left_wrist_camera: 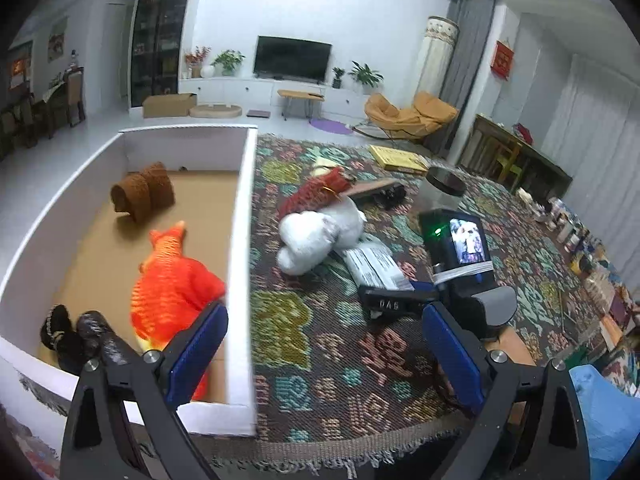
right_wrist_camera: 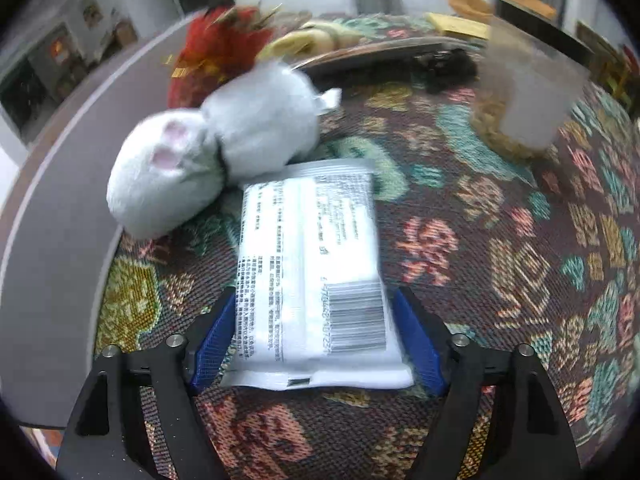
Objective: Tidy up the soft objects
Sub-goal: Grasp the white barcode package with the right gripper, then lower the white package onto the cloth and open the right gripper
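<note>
A white cardboard box [left_wrist_camera: 244,216] stands on the left of a patterned rug [left_wrist_camera: 340,340]. Inside it lie an orange plush fox [left_wrist_camera: 172,284], a brown plush [left_wrist_camera: 144,192] and a dark plush [left_wrist_camera: 76,336]. On the rug lie a white plush rabbit [left_wrist_camera: 320,236], also in the right wrist view [right_wrist_camera: 212,156], a red plush [right_wrist_camera: 216,52] and a white plastic packet [right_wrist_camera: 316,272]. My left gripper [left_wrist_camera: 324,344] is open and empty above the rug by the box wall. My right gripper [right_wrist_camera: 316,340] is open with its blue fingers on either side of the packet's near end; it also shows in the left wrist view [left_wrist_camera: 400,300].
A small skateboard [right_wrist_camera: 372,52], a yellow soft item [right_wrist_camera: 304,40] and a translucent jar with a dark lid [left_wrist_camera: 442,188] lie beyond the rabbit. A yellow book [left_wrist_camera: 396,158] lies at the rug's far edge. Several small items line the rug's right side.
</note>
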The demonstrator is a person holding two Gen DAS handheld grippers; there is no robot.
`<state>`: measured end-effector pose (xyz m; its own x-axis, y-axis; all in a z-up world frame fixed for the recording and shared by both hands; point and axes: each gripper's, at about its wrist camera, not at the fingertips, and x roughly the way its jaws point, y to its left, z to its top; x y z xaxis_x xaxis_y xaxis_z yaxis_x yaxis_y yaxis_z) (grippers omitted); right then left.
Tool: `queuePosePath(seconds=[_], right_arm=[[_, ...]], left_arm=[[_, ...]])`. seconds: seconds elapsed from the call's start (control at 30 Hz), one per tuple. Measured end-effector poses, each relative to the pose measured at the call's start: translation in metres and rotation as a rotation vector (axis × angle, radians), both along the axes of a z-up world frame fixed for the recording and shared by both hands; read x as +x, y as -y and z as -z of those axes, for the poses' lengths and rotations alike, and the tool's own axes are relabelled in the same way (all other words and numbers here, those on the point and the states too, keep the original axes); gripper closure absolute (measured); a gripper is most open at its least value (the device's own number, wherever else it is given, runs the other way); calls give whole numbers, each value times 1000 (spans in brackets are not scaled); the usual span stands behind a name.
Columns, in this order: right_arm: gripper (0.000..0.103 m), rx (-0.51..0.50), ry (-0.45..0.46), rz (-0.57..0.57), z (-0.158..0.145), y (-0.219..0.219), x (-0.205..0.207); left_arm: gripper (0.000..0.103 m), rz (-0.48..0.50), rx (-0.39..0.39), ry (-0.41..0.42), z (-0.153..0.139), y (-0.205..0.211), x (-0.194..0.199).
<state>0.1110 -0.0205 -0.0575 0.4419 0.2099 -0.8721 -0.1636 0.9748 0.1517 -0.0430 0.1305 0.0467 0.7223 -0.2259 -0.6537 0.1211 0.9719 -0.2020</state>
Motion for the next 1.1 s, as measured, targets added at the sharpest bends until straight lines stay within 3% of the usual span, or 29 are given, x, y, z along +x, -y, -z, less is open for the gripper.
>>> queuePosePath(seconds=[0.17, 0.3, 0.43, 0.6, 0.7, 0.87, 1.0, 1.1], right_arm=[[33, 16, 6, 33, -3, 47, -33], [33, -5, 16, 156, -9, 112, -56], [33, -15, 31, 312, -13, 181, -36], [30, -8, 207, 387, -30, 230, 23], [30, 25, 153, 402, -27, 238, 37], [23, 44, 220, 428, -38, 241, -7], [23, 18, 64, 443, -12, 232, -27], [23, -78, 58, 423, -7, 218, -29]], left_arm=[[6, 82, 27, -3, 2, 29, 0], [6, 158, 49, -43, 18, 58, 4], [6, 220, 63, -117, 43, 88, 10], [6, 266, 106, -187, 78, 123, 21], [6, 265, 151, -191, 92, 136, 35], [6, 226, 154, -180, 111, 143, 73], [6, 206, 161, -154, 119, 155, 104], [6, 213, 164, -131, 121, 165, 119]])
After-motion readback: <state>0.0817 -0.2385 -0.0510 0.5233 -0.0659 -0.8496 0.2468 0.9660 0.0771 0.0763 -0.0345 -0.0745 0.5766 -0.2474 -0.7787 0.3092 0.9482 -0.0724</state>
